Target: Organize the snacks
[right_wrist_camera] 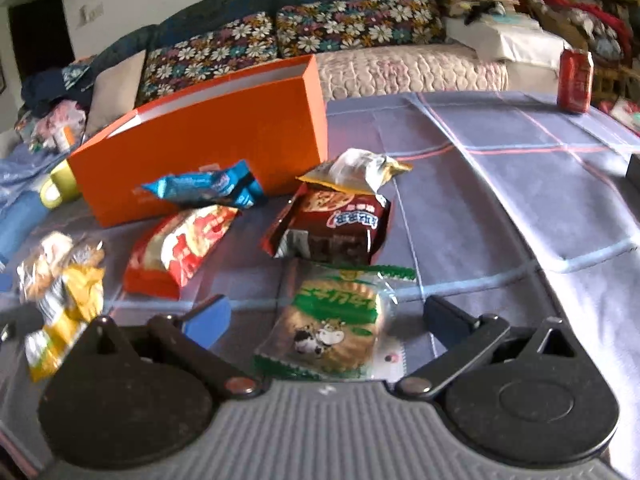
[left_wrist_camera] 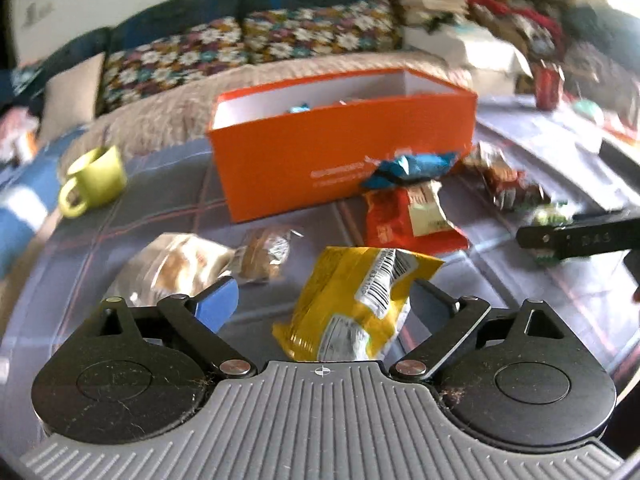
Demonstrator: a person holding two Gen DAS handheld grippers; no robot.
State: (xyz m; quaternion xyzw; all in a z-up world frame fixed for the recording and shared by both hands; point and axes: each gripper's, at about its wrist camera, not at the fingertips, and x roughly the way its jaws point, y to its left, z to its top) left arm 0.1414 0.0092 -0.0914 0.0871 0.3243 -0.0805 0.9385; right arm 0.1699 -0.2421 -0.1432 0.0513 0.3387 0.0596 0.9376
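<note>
My left gripper (left_wrist_camera: 324, 296) is open, its blue left pad (left_wrist_camera: 218, 304) clear of the yellow snack packet (left_wrist_camera: 352, 300) that sits between the fingers and leans on the right one. My right gripper (right_wrist_camera: 324, 314) is also open, astride a green biscuit packet (right_wrist_camera: 332, 320) on the tablecloth, with neither pad touching it. An orange box (left_wrist_camera: 344, 148) stands open behind, with wrappers showing inside. In front of the orange box (right_wrist_camera: 208, 140) lie a blue packet (right_wrist_camera: 208, 188), a red packet (right_wrist_camera: 180, 248), a dark red packet (right_wrist_camera: 336, 224) and a pale yellow-edged packet (right_wrist_camera: 356, 172).
Two clear bread packets (left_wrist_camera: 176, 264) (left_wrist_camera: 264, 256) lie left of the yellow one. A green mug (left_wrist_camera: 94, 180) stands left of the box and a red can (right_wrist_camera: 574, 80) at the far right. A sofa with floral cushions (right_wrist_camera: 248, 48) runs behind the table.
</note>
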